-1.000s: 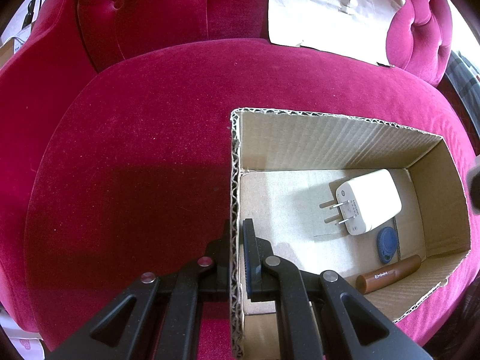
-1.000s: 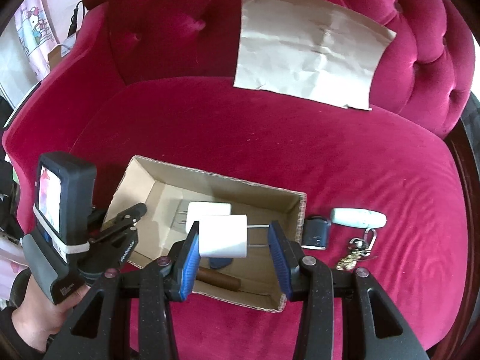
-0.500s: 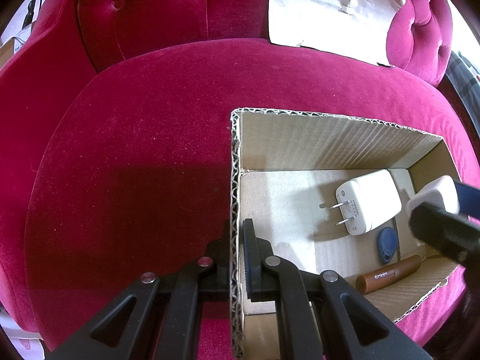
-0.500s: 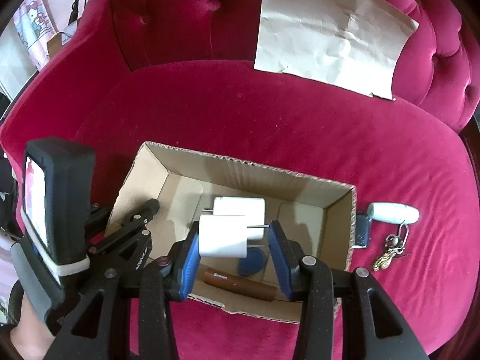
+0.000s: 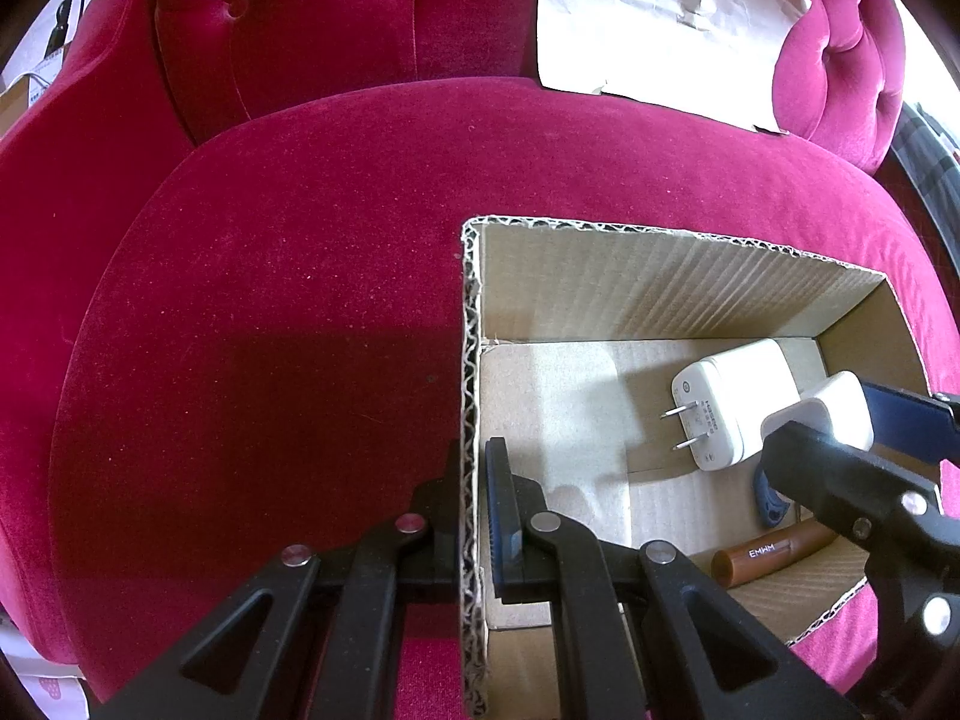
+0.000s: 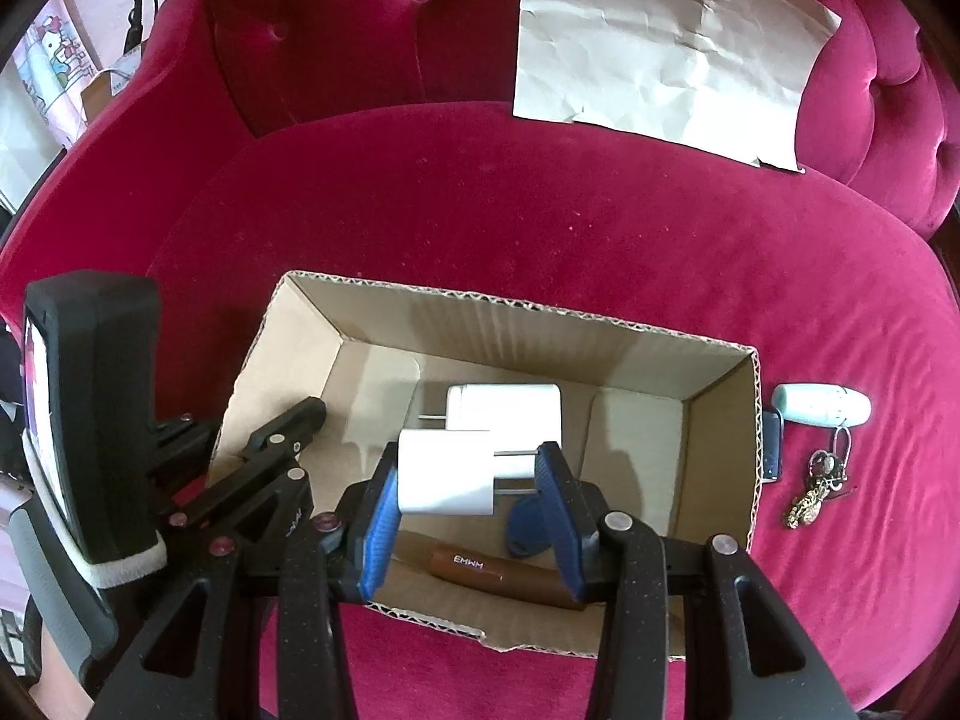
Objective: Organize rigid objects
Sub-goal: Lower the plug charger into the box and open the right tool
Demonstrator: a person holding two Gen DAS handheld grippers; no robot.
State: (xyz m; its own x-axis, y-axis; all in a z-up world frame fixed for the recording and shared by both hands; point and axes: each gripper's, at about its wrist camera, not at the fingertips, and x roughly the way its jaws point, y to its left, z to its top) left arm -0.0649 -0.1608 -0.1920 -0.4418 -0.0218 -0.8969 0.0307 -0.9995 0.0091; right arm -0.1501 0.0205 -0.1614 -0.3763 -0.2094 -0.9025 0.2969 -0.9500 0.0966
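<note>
A crimson velvet sofa (image 6: 540,228) fills both views, and a creased paper sheet (image 6: 660,42) is propped against its backrest. A cardboard box (image 6: 516,324) is set on the seat cushion. Its left wall is pinched by the left gripper (image 5: 474,510), whose jaws are closed on the corrugated edge. A white charger (image 6: 447,471) is clamped between the blue pads of the right gripper (image 6: 471,480), above the box interior. Inside are seen a 2nd charger (image 6: 510,408), a brown tube (image 6: 498,573) and a blue tag (image 6: 522,525). Outside, just beside the right wall, lie a white capsule (image 6: 822,405) and keys (image 6: 822,480).
</note>
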